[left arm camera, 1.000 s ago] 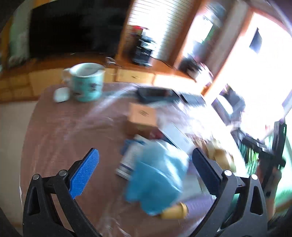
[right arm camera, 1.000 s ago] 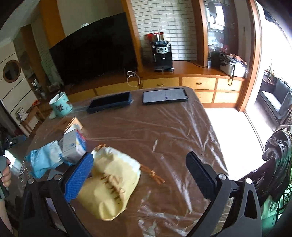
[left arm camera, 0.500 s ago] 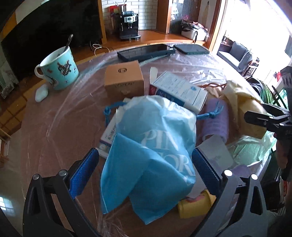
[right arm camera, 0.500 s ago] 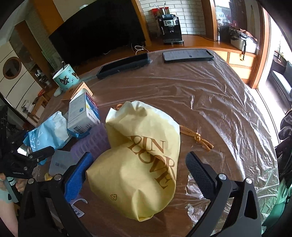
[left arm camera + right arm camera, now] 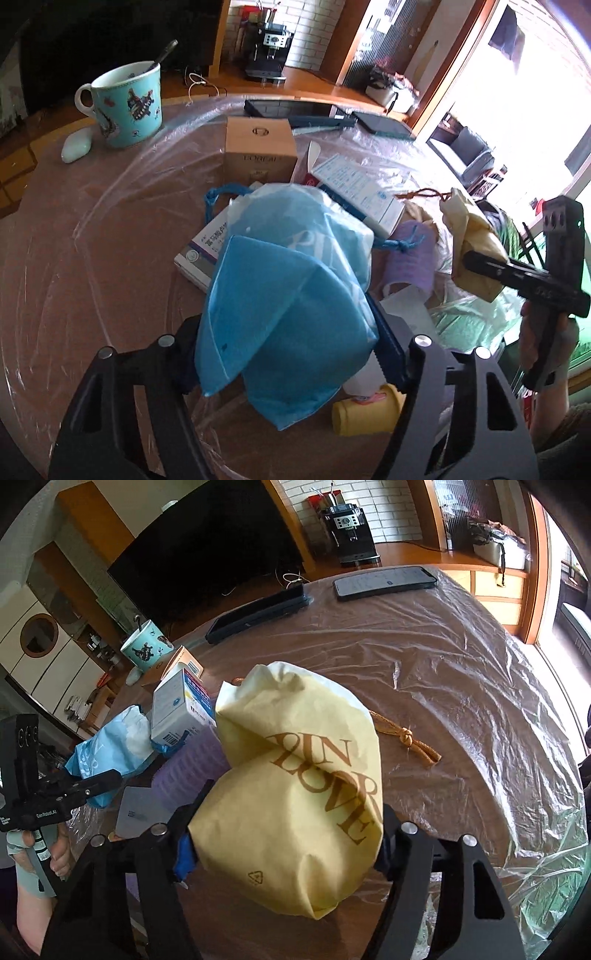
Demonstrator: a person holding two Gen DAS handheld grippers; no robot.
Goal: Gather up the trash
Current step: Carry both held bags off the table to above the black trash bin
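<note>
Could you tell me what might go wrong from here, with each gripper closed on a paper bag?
1. The blue bag in the left gripper has a cord lying across the boxes; lifting could drag them.
2. The yellow bag in the right gripper trails a knotted cord on the loose plastic sheet, which might snag.
3. Both bags are soft paper, pinched only at one end, so they may slip or tear.

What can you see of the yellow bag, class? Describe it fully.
The yellow bag looks like soft, matte paper or fabric, pale yellow, folded over itself and puffed. Brown capital letters run across its front, with a small triangle mark near the bottom. A tan knotted cord trails from it over the plastic-covered table. The right hand-held gripper is closed on its lower end.
</note>
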